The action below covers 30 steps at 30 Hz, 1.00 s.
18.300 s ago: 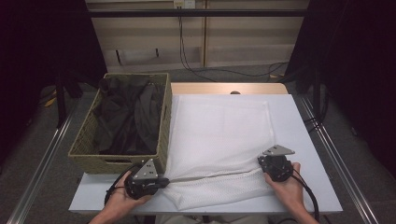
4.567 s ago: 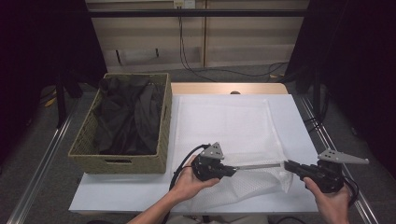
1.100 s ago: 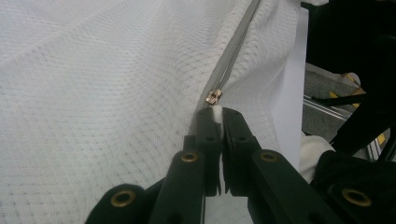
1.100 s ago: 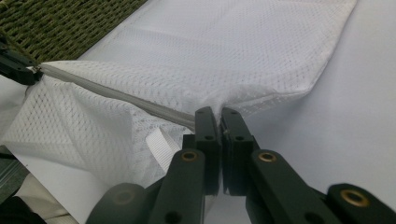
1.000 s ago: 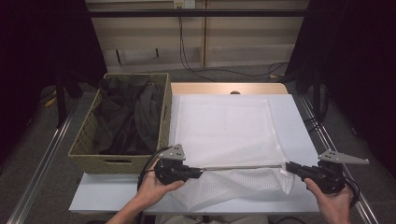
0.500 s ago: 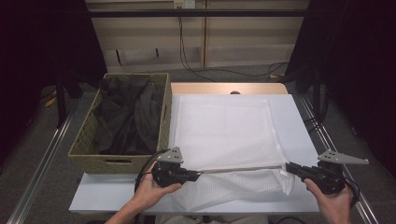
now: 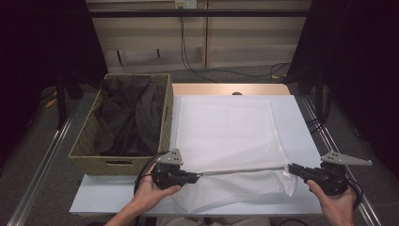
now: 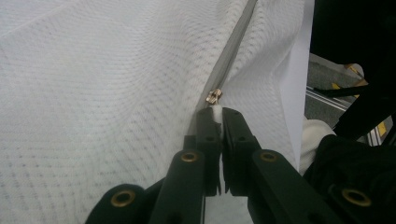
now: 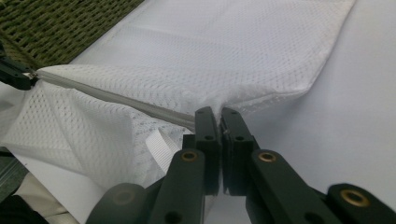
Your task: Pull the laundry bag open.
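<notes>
My left gripper (image 7: 195, 178) has dragged the zipper pull (image 8: 213, 96) leftward; the mesh laundry bag (image 7: 226, 136) on the table (image 7: 301, 122) looks zipped; right gripper (image 7: 292, 168) stays clamped on its corner.

We see a white table (image 7: 301, 123) at the centre of the frame, its wooden edge (image 7: 230, 89) at the far side. Beyond it, beige wall panels (image 7: 235, 42) with hanging black cables (image 7: 188, 52). Grey floor (image 7: 37, 160) lies lower left; darkness fills both upper corners.
</notes>
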{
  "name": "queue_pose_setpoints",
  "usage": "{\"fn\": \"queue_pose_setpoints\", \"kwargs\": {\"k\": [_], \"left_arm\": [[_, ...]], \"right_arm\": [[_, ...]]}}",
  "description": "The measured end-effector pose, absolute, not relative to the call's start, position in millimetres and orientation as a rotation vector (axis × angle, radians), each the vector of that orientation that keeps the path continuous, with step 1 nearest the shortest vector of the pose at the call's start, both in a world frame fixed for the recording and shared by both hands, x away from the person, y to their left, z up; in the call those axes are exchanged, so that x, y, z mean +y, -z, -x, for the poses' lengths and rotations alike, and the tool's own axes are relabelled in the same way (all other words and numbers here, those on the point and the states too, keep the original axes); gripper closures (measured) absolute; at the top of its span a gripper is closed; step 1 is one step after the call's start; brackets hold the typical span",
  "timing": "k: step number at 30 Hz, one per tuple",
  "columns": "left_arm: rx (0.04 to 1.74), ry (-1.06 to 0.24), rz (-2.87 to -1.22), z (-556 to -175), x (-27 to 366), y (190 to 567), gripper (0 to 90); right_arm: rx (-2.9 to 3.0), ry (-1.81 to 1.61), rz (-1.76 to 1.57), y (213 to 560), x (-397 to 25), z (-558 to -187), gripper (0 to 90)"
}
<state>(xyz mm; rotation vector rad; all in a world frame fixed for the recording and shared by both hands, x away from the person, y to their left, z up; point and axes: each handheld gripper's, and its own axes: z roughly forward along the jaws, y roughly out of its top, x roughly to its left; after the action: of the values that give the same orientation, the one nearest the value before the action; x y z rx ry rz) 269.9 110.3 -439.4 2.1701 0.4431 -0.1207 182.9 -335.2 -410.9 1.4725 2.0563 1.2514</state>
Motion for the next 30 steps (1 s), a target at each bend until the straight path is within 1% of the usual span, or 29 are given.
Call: {"fn": "queue_pose_setpoints", "kwargs": {"k": [5, 17, 27, 30], "left_arm": [[0.441, 0.12, -2.176, -268, 111, 440, 86.7], [0.507, 0.097, -2.159, -269, 138, 441, 86.7], [0.536, 0.107, -2.141, -266, 149, 443, 86.7], [0.536, 0.093, -2.149, -266, 151, 443, 86.7]], "right_arm": [[2.058, -1.256, -1.477, 411, -336, -183, 87.3], [2.052, -1.255, -1.488, 411, -338, -183, 87.3], [2.052, -1.247, -1.489, 410, -338, -183, 87.3], [2.053, -1.247, -1.494, 409, -336, -182, 87.4]]}}
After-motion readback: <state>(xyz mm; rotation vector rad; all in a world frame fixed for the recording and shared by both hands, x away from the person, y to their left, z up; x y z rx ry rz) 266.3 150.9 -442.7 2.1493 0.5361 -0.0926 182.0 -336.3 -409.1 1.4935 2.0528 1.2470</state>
